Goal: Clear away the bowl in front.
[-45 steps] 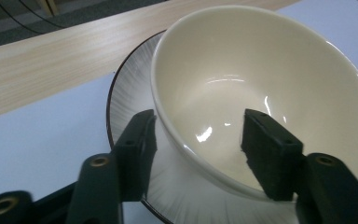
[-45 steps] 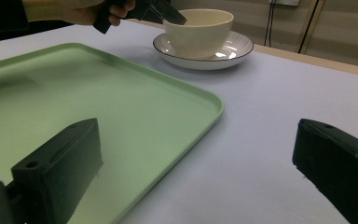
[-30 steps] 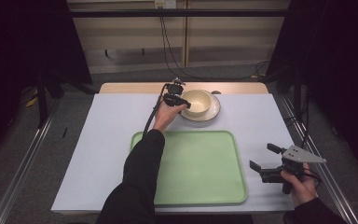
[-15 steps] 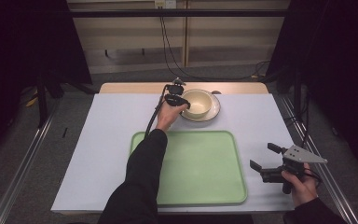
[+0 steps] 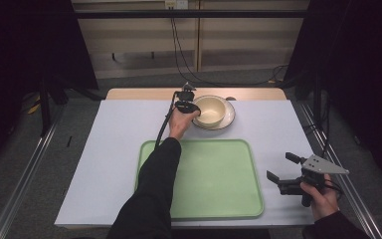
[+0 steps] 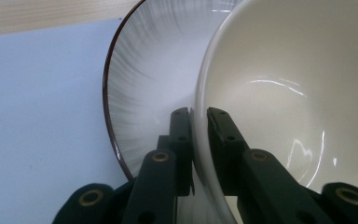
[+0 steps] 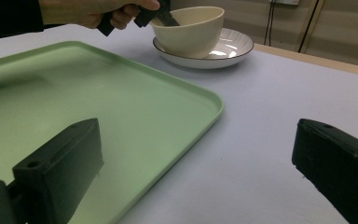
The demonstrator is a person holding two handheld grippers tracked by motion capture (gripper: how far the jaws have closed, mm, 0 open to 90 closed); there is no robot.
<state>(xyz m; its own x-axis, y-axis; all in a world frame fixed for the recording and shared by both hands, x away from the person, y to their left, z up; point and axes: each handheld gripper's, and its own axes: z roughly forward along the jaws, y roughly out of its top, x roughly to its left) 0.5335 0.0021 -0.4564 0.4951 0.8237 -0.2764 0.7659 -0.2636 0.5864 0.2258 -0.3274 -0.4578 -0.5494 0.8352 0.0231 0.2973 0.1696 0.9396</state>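
A cream bowl (image 5: 210, 110) sits in a white plate with a dark rim (image 5: 228, 119) at the table's far middle. My left gripper (image 5: 193, 110) has just been closing and is now shut on the bowl's near-left rim. In the left gripper view its pads (image 6: 182, 135) pinch the bowl wall (image 6: 279, 70), one inside and one outside, above the plate (image 6: 144, 79). My right gripper (image 5: 282, 168) hovers open at the table's right front, nothing between its fingers (image 7: 65, 158). It looks across the tray (image 7: 98, 107) toward the bowl (image 7: 191, 30) and the left gripper (image 7: 161, 17).
A light green tray (image 5: 219, 179) lies empty at the front middle of the white table cover (image 5: 104, 149). A wooden strip of table (image 5: 144, 93) runs along the far edge. Cables hang behind the table.
The left gripper's jaws have closed onto the bowl's rim. Both hands have stayed where they were.
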